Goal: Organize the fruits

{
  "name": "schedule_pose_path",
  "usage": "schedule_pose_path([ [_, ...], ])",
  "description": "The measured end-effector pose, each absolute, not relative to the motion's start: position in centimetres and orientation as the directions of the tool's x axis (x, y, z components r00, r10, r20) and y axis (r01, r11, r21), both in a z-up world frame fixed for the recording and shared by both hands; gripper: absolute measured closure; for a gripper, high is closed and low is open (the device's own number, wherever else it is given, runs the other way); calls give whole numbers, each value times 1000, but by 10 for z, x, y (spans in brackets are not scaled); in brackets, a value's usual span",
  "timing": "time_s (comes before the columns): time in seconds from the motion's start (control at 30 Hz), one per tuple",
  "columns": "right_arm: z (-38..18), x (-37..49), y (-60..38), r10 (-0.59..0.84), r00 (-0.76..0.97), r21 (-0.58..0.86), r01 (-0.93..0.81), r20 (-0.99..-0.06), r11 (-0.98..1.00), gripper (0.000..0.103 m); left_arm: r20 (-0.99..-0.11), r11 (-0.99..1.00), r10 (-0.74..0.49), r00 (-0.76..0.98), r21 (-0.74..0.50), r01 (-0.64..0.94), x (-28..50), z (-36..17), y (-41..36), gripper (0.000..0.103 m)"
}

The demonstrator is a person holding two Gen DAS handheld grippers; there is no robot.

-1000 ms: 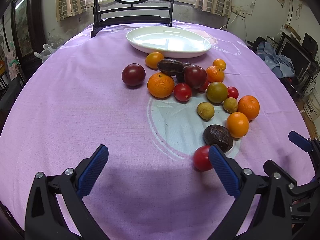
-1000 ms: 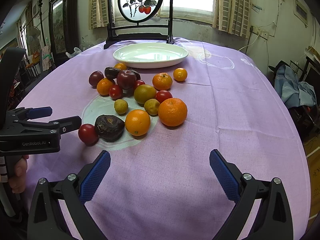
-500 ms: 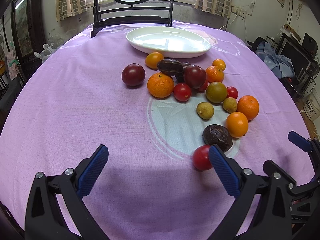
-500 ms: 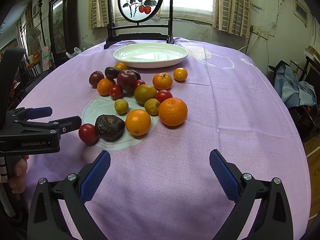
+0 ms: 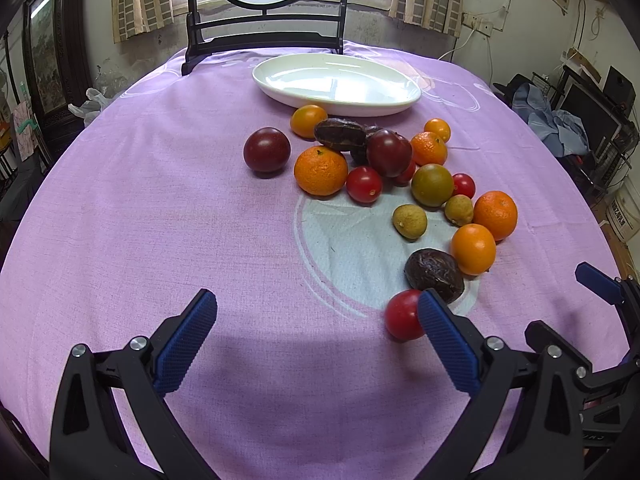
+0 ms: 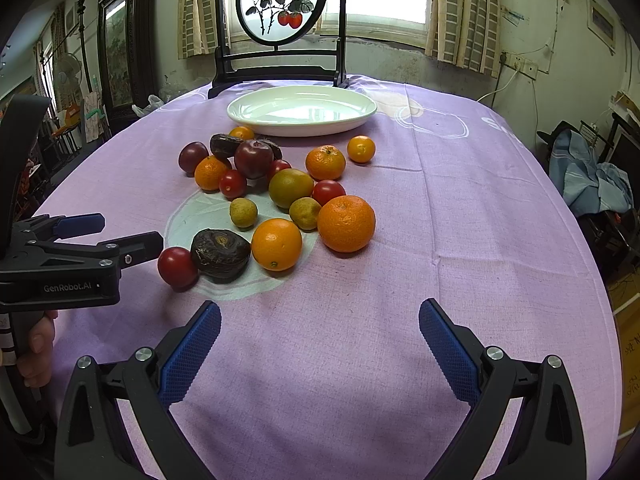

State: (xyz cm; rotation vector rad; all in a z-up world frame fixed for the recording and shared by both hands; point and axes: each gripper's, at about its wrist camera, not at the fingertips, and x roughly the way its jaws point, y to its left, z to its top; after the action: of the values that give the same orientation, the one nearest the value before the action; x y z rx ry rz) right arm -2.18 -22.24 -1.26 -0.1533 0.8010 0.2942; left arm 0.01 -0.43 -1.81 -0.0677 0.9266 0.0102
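The left gripper [image 5: 316,340] hangs low over the purple tablecloth [image 5: 160,220] with its blue-padded fingers spread wide apart and nothing between them; in the left wrist view its right-hand finger [image 5: 448,344] overlaps the near edge of a red tomato [image 5: 402,314], and from the right wrist view that fingertip sits just beside the tomato, though whether it touches cannot be told. The right gripper [image 6: 320,344] is likewise wide open and empty, over bare cloth nearer than the fruit. The fruits lie loose in a cluster on the cloth: directly behind the red tomato and touching it is a wrinkled dark passion fruit [image 5: 434,276], then a smooth orange [image 5: 474,248] and a larger tangerine [image 5: 495,215] side by side. Farther back sit two small yellow-green fruits [image 5: 410,221], a green-orange citrus [image 5: 432,185], more small red tomatoes, a tangerine [image 5: 321,170], a dark plum [image 5: 267,149] standing a little apart on the left, and a pile of dark fruits with small oranges. Beyond them, just past the pile, a white oval plate [image 5: 280,88] holds nothing. Behind the plate stands a dark wooden screen [image 6: 280,0] with a round painted panel. A hand [image 6: 38,344] grips the left gripper's handle at the edge of the right wrist view.
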Motion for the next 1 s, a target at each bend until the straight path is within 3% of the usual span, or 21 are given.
schedule_pose_path([
  [0.63, -19, -14, -227, 152, 656, -73, -303, -739, 950, 4, -785, 999, -28, 619, -46, -12, -4, -13, 4, 5],
  [0.8, -26, 1, -225, 160, 610, -73, -339, -776, 938, 22, -793, 998, -56, 607, -51, 26, -4, -21, 15, 5],
  [1.0, -34, 23, -222, 119, 592, -111, -337, -797, 935, 27, -808, 994, -110, 579, -76, 83, -2, -31, 16, 5],
])
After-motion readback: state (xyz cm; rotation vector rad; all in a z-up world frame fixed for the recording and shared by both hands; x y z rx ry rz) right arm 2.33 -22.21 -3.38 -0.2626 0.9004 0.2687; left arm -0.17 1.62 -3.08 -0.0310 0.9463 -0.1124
